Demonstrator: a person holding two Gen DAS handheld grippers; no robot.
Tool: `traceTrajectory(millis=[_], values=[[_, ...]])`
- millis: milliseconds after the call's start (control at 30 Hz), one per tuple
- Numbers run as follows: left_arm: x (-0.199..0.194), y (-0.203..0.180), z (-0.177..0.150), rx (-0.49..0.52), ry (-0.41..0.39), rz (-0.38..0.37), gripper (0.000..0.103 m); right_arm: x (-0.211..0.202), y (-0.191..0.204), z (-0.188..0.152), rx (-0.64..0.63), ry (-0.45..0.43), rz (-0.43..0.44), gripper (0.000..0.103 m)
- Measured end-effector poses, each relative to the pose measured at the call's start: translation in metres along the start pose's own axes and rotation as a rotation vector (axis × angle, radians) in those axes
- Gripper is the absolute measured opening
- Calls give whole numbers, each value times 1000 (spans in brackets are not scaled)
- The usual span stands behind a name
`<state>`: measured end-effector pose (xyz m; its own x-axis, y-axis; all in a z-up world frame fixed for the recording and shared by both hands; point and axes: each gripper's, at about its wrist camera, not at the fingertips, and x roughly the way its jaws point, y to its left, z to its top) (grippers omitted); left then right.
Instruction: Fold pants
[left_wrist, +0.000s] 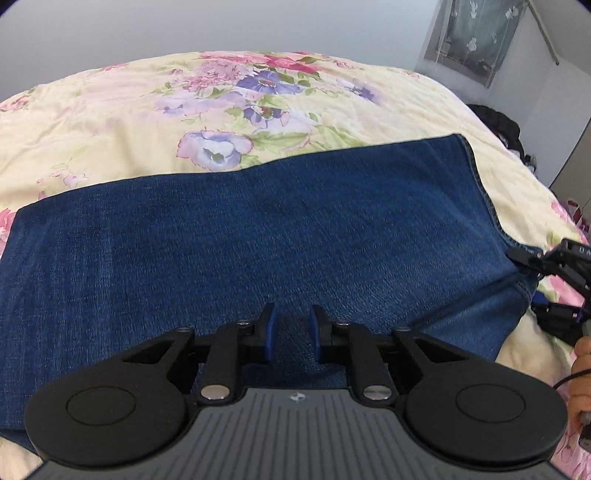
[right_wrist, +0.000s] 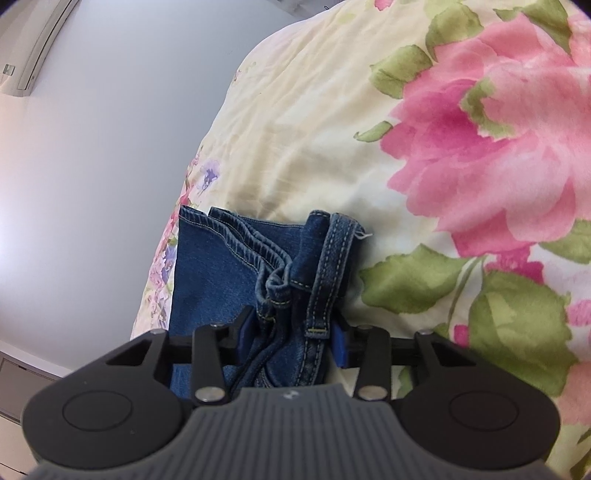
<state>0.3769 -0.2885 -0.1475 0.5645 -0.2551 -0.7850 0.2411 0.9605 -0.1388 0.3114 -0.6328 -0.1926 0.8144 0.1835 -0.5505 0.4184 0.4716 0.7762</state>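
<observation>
Dark blue denim pants (left_wrist: 258, 236) lie folded lengthwise across the floral bedspread (left_wrist: 122, 122). My left gripper (left_wrist: 293, 325) hovers just over the near part of the denim, jaws a little apart with nothing between them. My right gripper (right_wrist: 291, 332) sits at the pants' right end, its blue pads on either side of the bunched waistband and seams (right_wrist: 284, 291), holding them. The right gripper also shows at the right edge of the left wrist view (left_wrist: 546, 266), at the denim's corner.
The bedspread (right_wrist: 332, 129) covers the bed all around the pants. A grey wall is behind the bed. A curtained window (left_wrist: 476, 33) and dark items (left_wrist: 498, 122) are at the far right. An air conditioner (right_wrist: 26, 48) hangs high on the wall.
</observation>
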Motion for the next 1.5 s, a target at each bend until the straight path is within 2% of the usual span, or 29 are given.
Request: traceTrajectory(millis=[167, 400, 633, 767, 833, 933, 1033, 1167, 1333, 1500], values=[[13, -17, -14, 111, -17, 71, 18, 5, 1, -2, -33, -15, -5, 29], [10, -18, -14, 131, -19, 71, 18, -1, 23, -1, -130, -31, -23, 18], [-2, -12, -13, 130, -11, 46, 18, -29, 85, -8, -327, -95, -24, 11], [-23, 2, -23, 138, 17, -41, 19, -43, 130, -21, -453, -130, -31, 10], [-38, 20, -27, 110, 16, -81, 20, -48, 151, -29, -503, -149, -30, 10], [-64, 65, -21, 8, -11, -108, 20, -54, 182, -46, -565, -171, -14, 10], [-90, 117, -7, -78, -41, -85, 20, -57, 215, -71, -647, -185, 1, 10], [-124, 180, 6, -123, -104, -11, 20, -54, 260, -115, -767, -190, 17, 10], [-148, 245, 6, -184, -137, 46, 20, -40, 302, -171, -859, -143, 68, 10], [-154, 293, -8, -264, -125, 61, 20, -16, 315, -244, -936, -17, 132, 10]])
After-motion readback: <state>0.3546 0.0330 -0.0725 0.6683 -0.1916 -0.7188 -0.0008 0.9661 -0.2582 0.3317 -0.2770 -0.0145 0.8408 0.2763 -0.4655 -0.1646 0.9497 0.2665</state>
